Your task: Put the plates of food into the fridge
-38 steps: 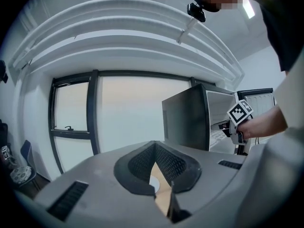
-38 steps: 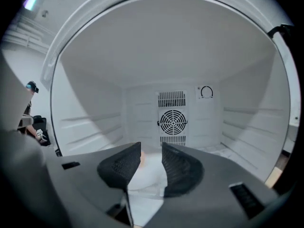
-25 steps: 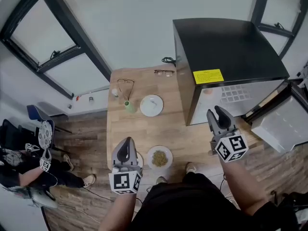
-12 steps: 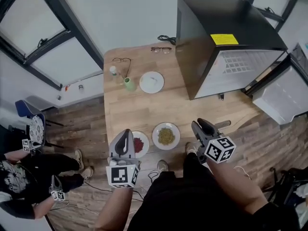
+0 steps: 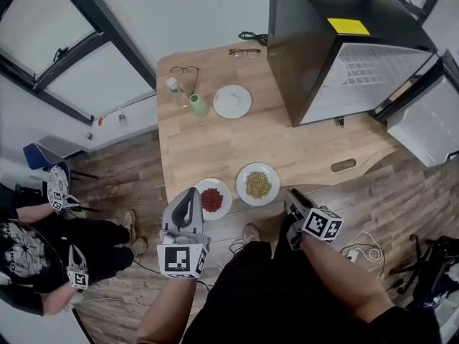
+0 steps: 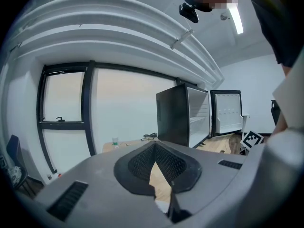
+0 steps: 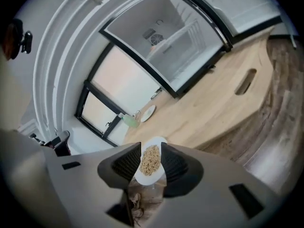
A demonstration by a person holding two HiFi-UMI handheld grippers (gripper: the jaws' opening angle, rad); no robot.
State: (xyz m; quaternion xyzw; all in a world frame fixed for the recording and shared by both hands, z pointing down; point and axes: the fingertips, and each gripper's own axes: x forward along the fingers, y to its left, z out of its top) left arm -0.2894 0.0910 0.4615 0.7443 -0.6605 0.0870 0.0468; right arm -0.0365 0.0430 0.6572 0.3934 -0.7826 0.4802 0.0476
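left claw is pinched together with nothing in it, parked over the near edge of the bench, tips right over the near-left rim of the red plate. can't tell if it actually touches the plate.

right claw has its jaws apart, at the near edge too, just near-right of the grain plate. in the right gripper view the grain plate lines up in the gap between the jaws, but the pads aren't pressing on it, so it isn't held.

both food plates sit side by side on the near part of the bench, red one left, grain one right, close but not touching.

fridge is a black box on the far right of the bench, door swung open to the right, wire shelf showing inside. well apart from both plates.

far side has a third plate, white, with a green cup just left of it, plus two pairs of glasses.
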